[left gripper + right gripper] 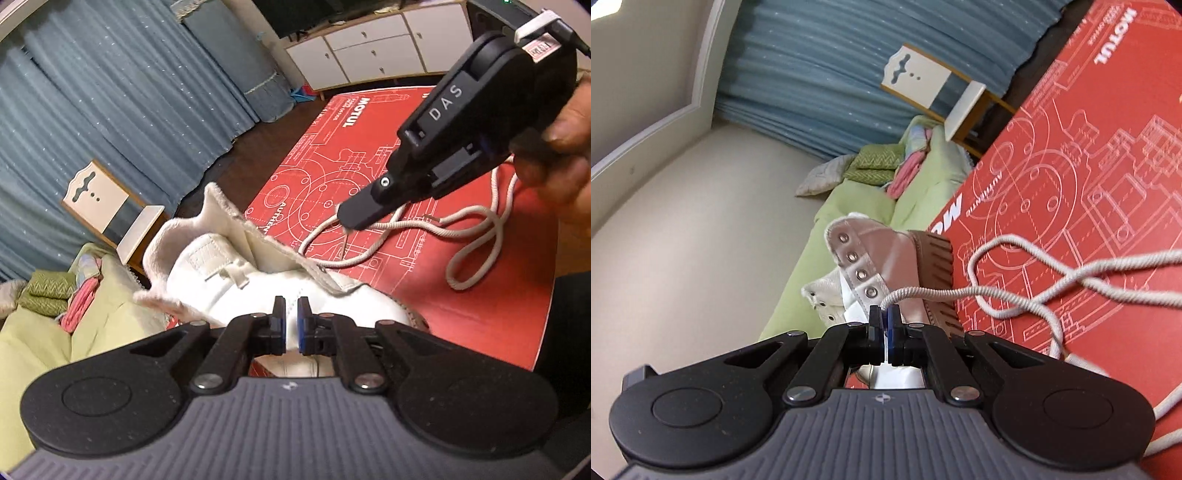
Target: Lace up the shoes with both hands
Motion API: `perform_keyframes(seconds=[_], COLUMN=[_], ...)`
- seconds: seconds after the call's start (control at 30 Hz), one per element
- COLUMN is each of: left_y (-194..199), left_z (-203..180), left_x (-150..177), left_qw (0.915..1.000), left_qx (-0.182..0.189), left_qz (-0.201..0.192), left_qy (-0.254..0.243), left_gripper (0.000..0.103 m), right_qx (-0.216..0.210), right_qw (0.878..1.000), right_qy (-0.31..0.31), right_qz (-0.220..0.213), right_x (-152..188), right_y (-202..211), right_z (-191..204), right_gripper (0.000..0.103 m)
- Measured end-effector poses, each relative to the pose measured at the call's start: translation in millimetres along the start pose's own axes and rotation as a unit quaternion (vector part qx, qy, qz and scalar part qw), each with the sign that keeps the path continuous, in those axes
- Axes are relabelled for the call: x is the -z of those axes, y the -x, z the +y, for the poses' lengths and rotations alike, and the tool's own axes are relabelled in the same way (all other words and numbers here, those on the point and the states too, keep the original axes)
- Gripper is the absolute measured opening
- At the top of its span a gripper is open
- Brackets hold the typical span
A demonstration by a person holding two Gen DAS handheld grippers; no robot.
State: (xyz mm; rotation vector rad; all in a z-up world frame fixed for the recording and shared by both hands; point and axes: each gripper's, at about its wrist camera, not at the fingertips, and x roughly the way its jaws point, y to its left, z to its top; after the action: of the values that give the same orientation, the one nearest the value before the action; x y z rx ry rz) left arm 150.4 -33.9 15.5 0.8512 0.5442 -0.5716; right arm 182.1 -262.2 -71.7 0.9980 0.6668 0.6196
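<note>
A white shoe lies at the edge of a red surface printed with white technical drawings, its tongue and collar flaps spread open and its row of metal eyelets bare of lace. The left hand-held gripper hovers just above the shoe's toe with a narrow gap between its blue pads and nothing held in them. The right hand-held gripper, held in a person's hand, is pinched tight on the end of the off-white shoelace, right beside the lowest eyelet on the near flap. The rest of the lace trails away in loose loops across the red surface, well clear of the shoe. Beyond the surface's edge sit a green bed piled with folded green and pink cloth, a small white-and-wood chair, blue curtains and a white cabinet with drawers
</note>
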Motion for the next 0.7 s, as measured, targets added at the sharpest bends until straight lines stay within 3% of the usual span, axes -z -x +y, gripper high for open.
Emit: perform_keyframes(seconds=[0.37, 0.7], left_y=[-16, -13], left_z=[-1, 6], left_x=[-4, 5], left_qw=[0.9996, 0.9976], left_qx=[0.020, 0.051], left_qz=[-0.004, -0.031], left_qy=[-0.018, 0.035], left_gripper=[0.007, 0.000], right_qx=[-0.001, -0.005], right_qw=[1.000, 0.999], right_qy=[-0.010, -0.015], right_qz=[-0.021, -0.037], right_x=[11, 20], right_y=[-9, -13], right_z=[-2, -4], right_gripper=[0.002, 0.002])
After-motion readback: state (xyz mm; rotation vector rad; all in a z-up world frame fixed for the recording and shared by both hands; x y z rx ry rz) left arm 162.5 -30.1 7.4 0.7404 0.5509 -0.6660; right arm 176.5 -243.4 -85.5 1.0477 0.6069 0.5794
